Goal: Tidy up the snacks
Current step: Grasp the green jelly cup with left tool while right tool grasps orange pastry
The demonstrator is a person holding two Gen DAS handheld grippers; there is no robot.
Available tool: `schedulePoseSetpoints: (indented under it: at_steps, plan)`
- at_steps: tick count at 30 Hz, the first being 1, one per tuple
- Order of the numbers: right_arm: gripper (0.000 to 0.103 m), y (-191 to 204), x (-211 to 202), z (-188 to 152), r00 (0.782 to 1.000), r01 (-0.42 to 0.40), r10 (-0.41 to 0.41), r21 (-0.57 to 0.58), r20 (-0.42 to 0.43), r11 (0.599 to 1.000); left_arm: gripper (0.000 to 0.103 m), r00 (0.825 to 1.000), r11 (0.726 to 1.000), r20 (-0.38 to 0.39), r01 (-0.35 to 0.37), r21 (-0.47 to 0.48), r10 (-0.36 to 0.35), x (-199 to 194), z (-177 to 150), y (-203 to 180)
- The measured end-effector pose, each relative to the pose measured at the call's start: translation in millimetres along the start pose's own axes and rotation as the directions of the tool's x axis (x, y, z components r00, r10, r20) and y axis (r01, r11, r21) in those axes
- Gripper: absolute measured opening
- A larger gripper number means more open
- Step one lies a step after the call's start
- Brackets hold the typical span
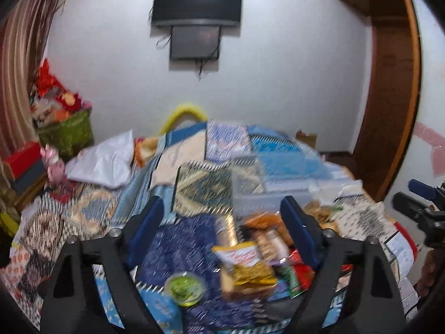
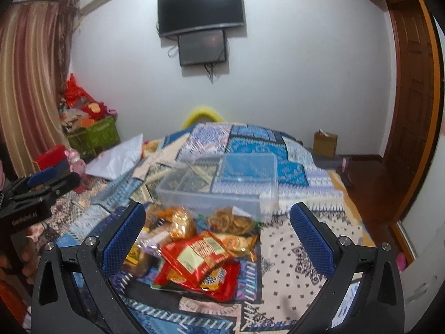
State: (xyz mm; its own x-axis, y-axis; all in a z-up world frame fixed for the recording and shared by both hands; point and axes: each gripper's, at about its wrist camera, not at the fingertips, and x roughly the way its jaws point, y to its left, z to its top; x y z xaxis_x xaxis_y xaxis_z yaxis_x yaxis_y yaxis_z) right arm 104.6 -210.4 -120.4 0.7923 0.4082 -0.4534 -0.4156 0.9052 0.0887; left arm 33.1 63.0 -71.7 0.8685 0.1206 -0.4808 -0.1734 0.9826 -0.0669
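Left wrist view: blurred. Left gripper (image 1: 222, 222) spread wide, holding nothing, above heap of snack packets (image 1: 261, 247) on patterned blue patchwork bedspread (image 1: 192, 194). Round green-lidded cup (image 1: 185, 289) lies just left of heap. Clear rectangular plastic container (image 1: 250, 192) sits beyond heap, lidless.

Right wrist view: right gripper (image 2: 218, 228) also spread wide, nothing between blue pads (image 2: 123, 239). Red foil packet (image 2: 194, 267) tops heap, nearest camera. Container just behind heap, touching far packets. Black wall-mounted television (image 2: 200, 9) above bed.
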Motion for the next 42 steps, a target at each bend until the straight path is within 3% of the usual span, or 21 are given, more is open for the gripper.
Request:
schedulePoseSetpoints:
  at_steps: [3,11,14,23,31,36,42]
  plan:
    - [0.097,-5,10,-6,0.999,-0.016,0.017,0.025,-0.047,1.0,0.076,0.998,0.999,-0.067,-0.013,-0.04,0.011,16,-11,20]
    - [0.084,-4,41,-20,0.985,-0.049,0.055,0.04,-0.162,0.998,0.076,0.976,0.997,-0.213,-0.055,-0.054,0.042,49,-45,45]
    - [0.071,-1,55,-22,0.975,-0.084,0.094,0.056,-0.2,0.995,0.075,0.963,0.996,-0.265,-0.058,-0.068,0.038,59,-57,51]
    - [0.063,17,92,-26,0.952,-0.146,0.151,0.04,-0.265,0.989,0.075,0.929,0.994,-0.371,-0.048,-0.099,0.008,87,-84,59]
    - [0.049,31,123,-27,0.924,-0.2,0.206,0.051,-0.323,0.978,0.075,0.907,0.996,-0.422,-0.025,-0.09,-0.015,107,-100,57]
    - [0.047,36,134,-27,0.919,-0.193,0.194,0.038,-0.342,0.98,0.06,0.903,0.995,-0.428,-0.007,-0.103,-0.038,112,-104,58]
    - [0.035,39,143,-28,0.914,-0.183,0.172,0.004,-0.366,0.983,0.058,0.905,0.997,-0.423,0.007,-0.076,-0.038,113,-103,54]
